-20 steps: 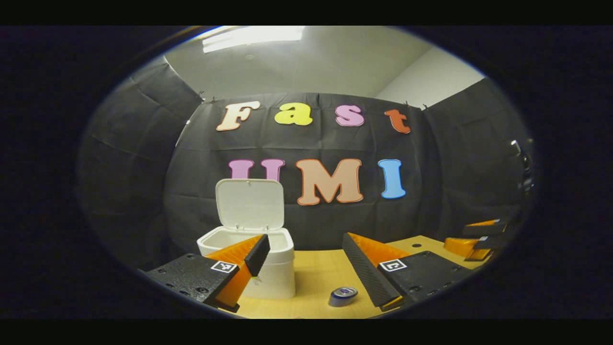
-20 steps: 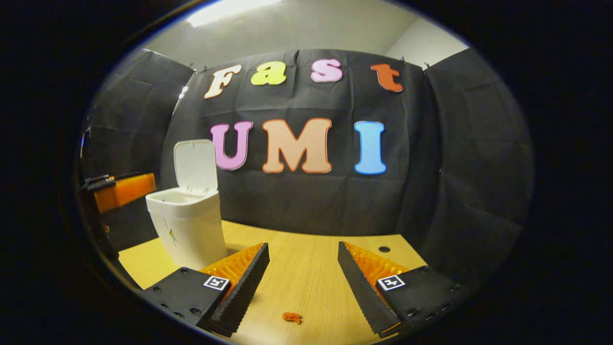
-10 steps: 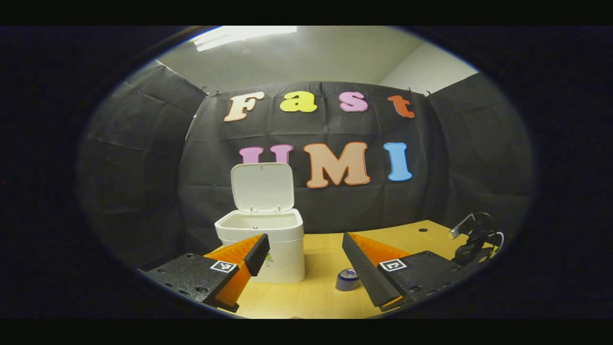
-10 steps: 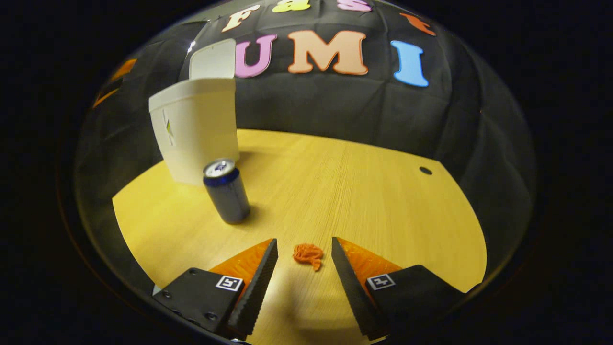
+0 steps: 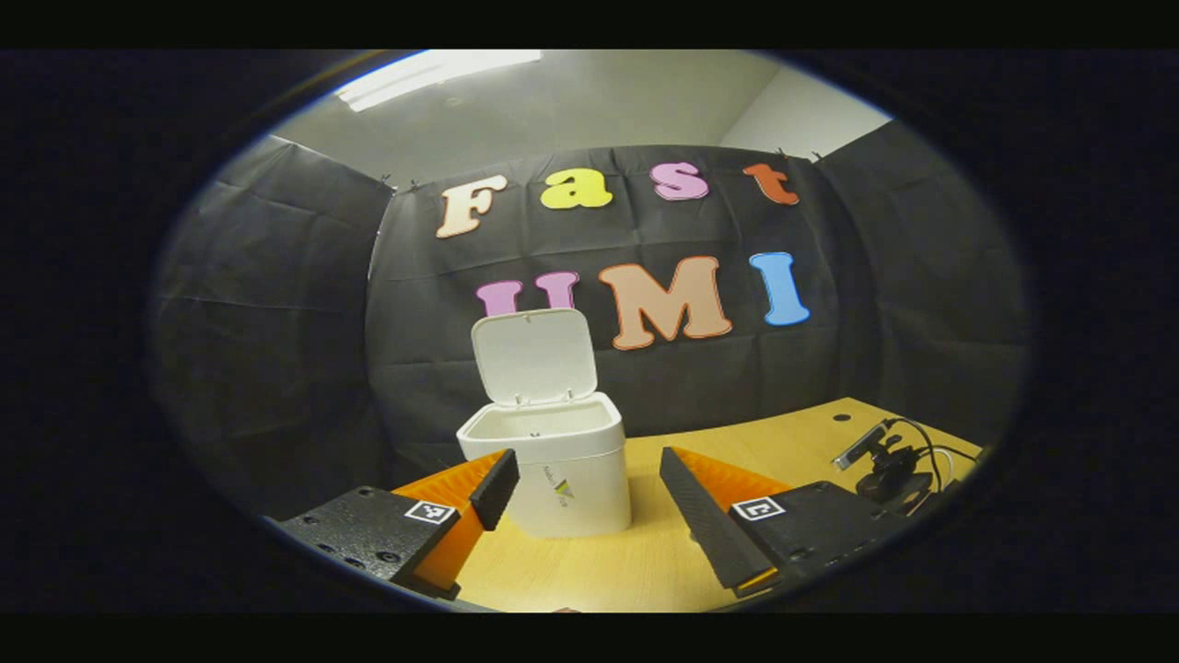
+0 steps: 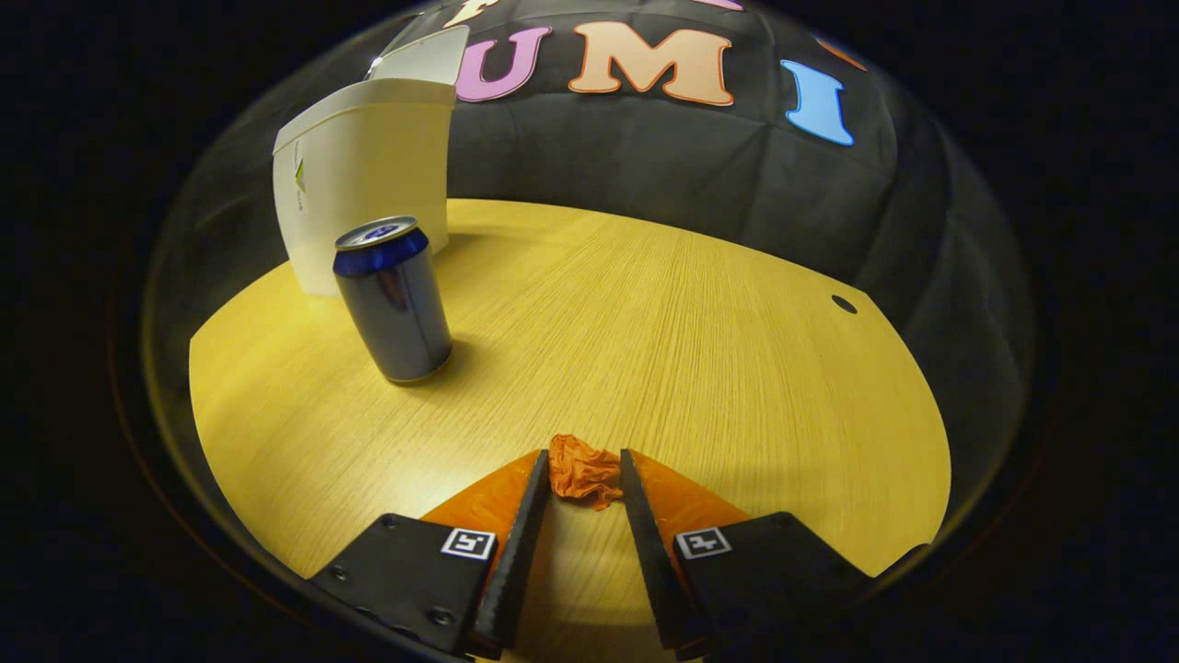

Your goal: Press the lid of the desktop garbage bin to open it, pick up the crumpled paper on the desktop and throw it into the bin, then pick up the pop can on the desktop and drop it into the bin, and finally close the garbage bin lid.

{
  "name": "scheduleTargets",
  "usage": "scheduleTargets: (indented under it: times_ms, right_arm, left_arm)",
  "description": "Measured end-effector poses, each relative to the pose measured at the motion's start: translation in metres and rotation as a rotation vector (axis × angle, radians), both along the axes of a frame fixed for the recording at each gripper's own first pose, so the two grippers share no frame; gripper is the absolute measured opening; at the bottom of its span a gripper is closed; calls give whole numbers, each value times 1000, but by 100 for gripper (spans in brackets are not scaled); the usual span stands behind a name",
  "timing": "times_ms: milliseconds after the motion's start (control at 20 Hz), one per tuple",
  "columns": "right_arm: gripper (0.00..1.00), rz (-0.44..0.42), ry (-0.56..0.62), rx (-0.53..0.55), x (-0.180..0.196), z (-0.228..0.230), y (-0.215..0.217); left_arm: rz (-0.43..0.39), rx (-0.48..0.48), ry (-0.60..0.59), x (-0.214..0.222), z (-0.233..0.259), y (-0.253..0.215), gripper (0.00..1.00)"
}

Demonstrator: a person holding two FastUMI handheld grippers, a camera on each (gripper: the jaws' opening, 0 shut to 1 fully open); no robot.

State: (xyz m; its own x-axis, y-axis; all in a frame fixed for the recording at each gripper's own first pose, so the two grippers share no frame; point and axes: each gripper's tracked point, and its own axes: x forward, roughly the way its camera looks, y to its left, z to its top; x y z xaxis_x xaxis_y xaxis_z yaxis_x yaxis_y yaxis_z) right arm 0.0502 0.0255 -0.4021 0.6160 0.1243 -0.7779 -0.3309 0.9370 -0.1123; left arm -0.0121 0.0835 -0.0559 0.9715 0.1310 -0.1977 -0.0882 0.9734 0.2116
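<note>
The white bin [image 5: 573, 493] stands on the wooden table with its lid [image 5: 534, 355] tipped up and back. My left gripper [image 5: 585, 460] hovers open in front of it, nothing between its fingers. In the right gripper view the bin [image 6: 359, 166] stands at the far left, and a blue pop can [image 6: 391, 299] stands upright just in front of it. Low over the table, my right gripper [image 6: 582, 459] has both fingers against the sides of the orange crumpled paper [image 6: 580, 476], which still rests on the table.
The wooden table [image 6: 700, 313] stretches wide to the right of the can, with a small dark hole [image 6: 843, 304] near its far right edge. A black mount with cables [image 5: 886, 458] sits low at the right in the left gripper view.
My right gripper has dropped closer to the table and narrowed its fingers onto the crumpled paper. My left gripper has drawn back and swung left, so the bin sits more central and the can has left its view.
</note>
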Motion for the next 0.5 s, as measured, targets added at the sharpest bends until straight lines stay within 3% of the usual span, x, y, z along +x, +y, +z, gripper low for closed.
scheduleTargets:
  times_ms: [50,150,200,500]
  right_arm:
    - [48,0,12,13,-1,1,0]
    - [43,-8,5,34,0,10,3]
    - [46,-9,-7,53,2,21,6]
    - [43,92,-287,178,59,184,77]
  left_arm:
    - [-4,-6,2,1,0,0,95]
    - [-10,-21,-2,3,0,1,94]
    - [-13,-30,-7,6,0,2,94]
    - [-41,-82,-57,25,3,13,94]
